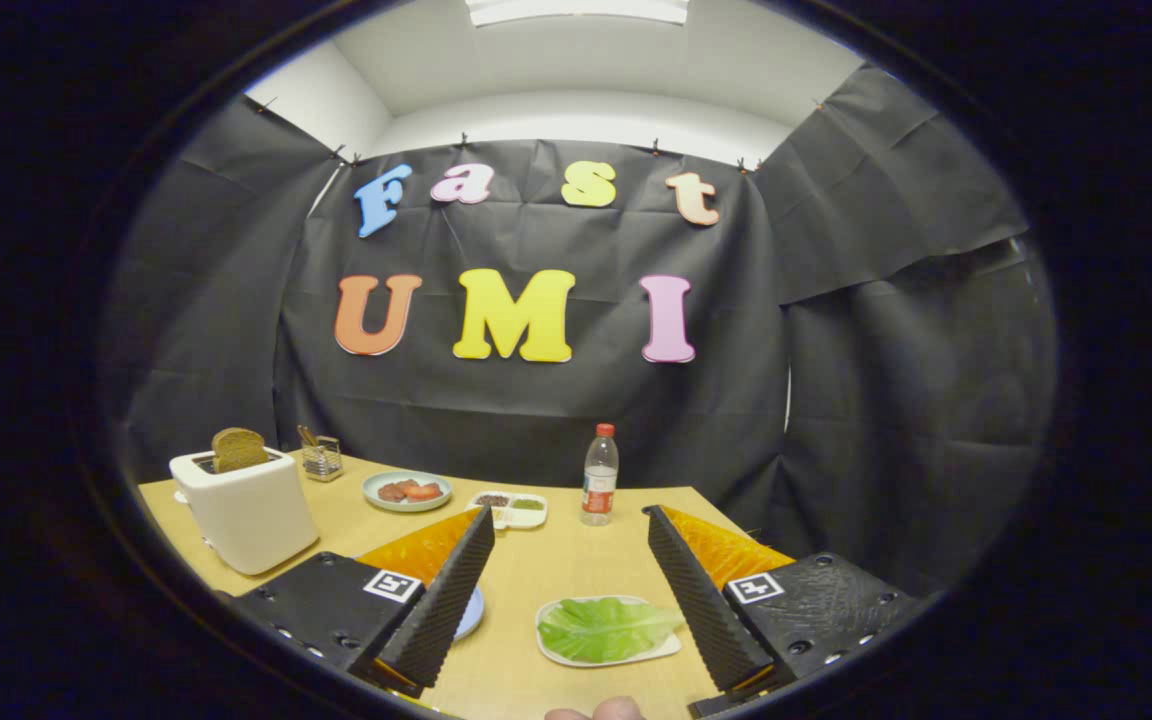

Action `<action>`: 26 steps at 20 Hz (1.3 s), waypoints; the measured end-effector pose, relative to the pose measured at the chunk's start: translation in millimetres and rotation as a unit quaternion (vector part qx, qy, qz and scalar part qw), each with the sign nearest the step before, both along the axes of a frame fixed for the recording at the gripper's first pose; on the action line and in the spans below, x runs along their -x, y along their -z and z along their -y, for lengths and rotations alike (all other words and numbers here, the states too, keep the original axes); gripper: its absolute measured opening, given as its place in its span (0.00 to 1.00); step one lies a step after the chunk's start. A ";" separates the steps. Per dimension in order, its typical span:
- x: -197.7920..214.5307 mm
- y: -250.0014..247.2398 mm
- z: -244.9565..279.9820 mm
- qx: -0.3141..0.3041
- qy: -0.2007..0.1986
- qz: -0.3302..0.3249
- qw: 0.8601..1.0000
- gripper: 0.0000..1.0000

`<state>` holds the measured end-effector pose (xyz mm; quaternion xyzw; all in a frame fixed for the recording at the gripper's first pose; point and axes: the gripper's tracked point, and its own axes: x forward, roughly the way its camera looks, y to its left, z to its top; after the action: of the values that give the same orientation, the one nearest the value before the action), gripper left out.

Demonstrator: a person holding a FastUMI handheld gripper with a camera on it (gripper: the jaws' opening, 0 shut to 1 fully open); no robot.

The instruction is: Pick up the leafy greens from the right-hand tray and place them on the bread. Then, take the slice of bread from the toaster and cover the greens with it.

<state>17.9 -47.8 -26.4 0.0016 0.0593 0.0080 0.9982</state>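
The gripper point(568, 575) is being held level over the near table with its fingers spread wide and empty, while the leafy greens point(604, 628) are lying on the white tray point(551, 650) between them, nearer the right finger, long axis running left-right.

Place: a recording booth set up as a mock kitchen.
Walls: black cloth point(886, 330) pinned up under a white ceiling.
Props: wooden table point(556, 560); toaster point(246, 510) at its left edge, water bottle point(599, 475) near its far edge.
Gripper point(566, 530): fingers spread apart, holding nothing.
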 end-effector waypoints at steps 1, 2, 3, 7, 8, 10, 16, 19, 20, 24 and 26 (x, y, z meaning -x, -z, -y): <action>-4.2 7.2 13.8 -0.003 0.011 -0.009 1.000 0.95; -9.0 15.7 27.3 -0.007 0.020 -0.024 0.999 0.95; -13.5 28.3 36.7 -0.020 0.024 -0.044 0.999 0.95; -28.3 80.2 54.9 -0.103 0.019 -0.136 0.985 0.96; -32.7 92.3 59.8 -0.110 0.021 -0.154 0.982 0.96; -40.6 114.3 65.9 -0.123 0.024 -0.186 0.974 0.96; -61.2 166.1 81.7 -0.187 0.042 -0.268 0.944 0.96; -67.4 181.8 83.7 -0.216 0.054 -0.289 0.931 0.96; -70.3 184.2 82.8 -0.220 0.054 -0.291 0.929 0.96; -77.4 197.2 80.4 -0.229 0.058 -0.301 0.924 0.96; -81.8 204.1 77.9 -0.239 0.060 -0.307 0.919 0.95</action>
<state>99.7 -125.7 -230.5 0.2458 0.3594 -0.0384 0.8994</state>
